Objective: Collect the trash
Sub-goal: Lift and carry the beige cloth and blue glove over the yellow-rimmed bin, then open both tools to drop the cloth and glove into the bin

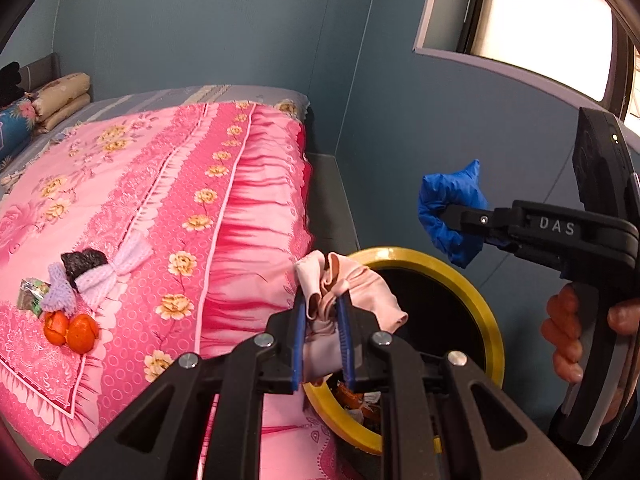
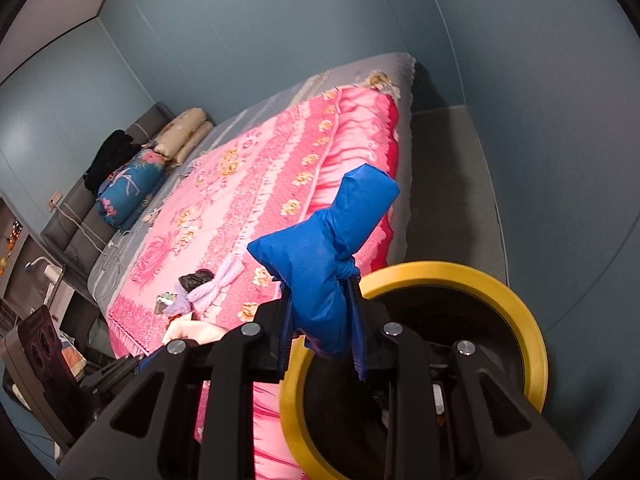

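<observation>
My left gripper (image 1: pixel 323 308) is shut on a crumpled pink cloth (image 1: pixel 352 292), held over the left rim of a yellow-rimmed black bin (image 1: pixel 476 292) beside the bed. My right gripper (image 2: pixel 320 304) is shut on a knotted blue plastic bag (image 2: pixel 324 248) and holds it above the bin (image 2: pixel 516 312); it also shows in the left wrist view (image 1: pixel 444 216) with the blue bag (image 1: pixel 448 196). Trash lies inside the bin (image 1: pixel 360 400). On the pink bedspread (image 1: pixel 140 184) lie orange peels (image 1: pixel 72 330), a small wrapper (image 1: pixel 30 296), a black wad (image 1: pixel 84 262) and lilac knitted bows (image 1: pixel 108 276).
The bed (image 2: pixel 248 168) fills the left, with pillows (image 1: pixel 60 96) and a folded blue quilt (image 2: pixel 128 188) at its head. Blue-grey walls stand behind and to the right, with a window (image 1: pixel 548 20) at the upper right. A narrow grey floor strip (image 2: pixel 448 184) runs between bed and wall.
</observation>
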The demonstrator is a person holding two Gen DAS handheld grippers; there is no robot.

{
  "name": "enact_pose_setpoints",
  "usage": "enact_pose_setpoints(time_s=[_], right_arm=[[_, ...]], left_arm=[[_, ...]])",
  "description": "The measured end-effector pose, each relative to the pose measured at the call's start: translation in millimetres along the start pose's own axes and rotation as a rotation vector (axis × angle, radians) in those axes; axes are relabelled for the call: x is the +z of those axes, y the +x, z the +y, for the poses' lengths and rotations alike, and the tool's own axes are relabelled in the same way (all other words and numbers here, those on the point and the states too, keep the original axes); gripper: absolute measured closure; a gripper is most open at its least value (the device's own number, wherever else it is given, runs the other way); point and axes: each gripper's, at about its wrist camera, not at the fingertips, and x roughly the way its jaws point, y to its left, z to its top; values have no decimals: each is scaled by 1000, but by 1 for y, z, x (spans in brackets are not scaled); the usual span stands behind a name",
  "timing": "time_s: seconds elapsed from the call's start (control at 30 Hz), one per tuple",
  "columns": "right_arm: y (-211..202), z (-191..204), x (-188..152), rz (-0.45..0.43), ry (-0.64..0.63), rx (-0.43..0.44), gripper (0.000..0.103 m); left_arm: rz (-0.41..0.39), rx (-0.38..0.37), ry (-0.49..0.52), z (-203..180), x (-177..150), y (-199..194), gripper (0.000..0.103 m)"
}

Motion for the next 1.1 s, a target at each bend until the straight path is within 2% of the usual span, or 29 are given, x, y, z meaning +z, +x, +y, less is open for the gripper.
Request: enact_pose_setpoints(time_s=[0.2,0.4,0.53,0.6,0.67,0.73,0.9,1.07,1.1], right_arm=[[22,-24,-7,47,63,-24,79],[34,-40,-11,66,90,-30,79],[35,-47,-15,59,100,-42,73],[35,-48,-15,57,105,-50,67],[34,-49,-16,52,117,-47,59],[32,-52,-16,45,128,-49,58],[27,-55,-14,23,147,-59,46],[19,-45,-12,-33,90,-70,26],[18,-42,-11,-42,77,-65,24]], left_arm=[[87,-27,-22,-5,-10,30,89],[112,-50,-2,-17,-15,39,89],[116,-68,1,-20,-18,40,88],[117,-80,-10,-19,-18,38,79],[101,-69,-8,-18,-17,32,63],[81,-55,-6,-17,-16,26,54],[47,-21,-32,-1,-11,13,39],[-6,34,-75,28,-6,-1,25],[-14,43,-83,33,-5,-4,24]])
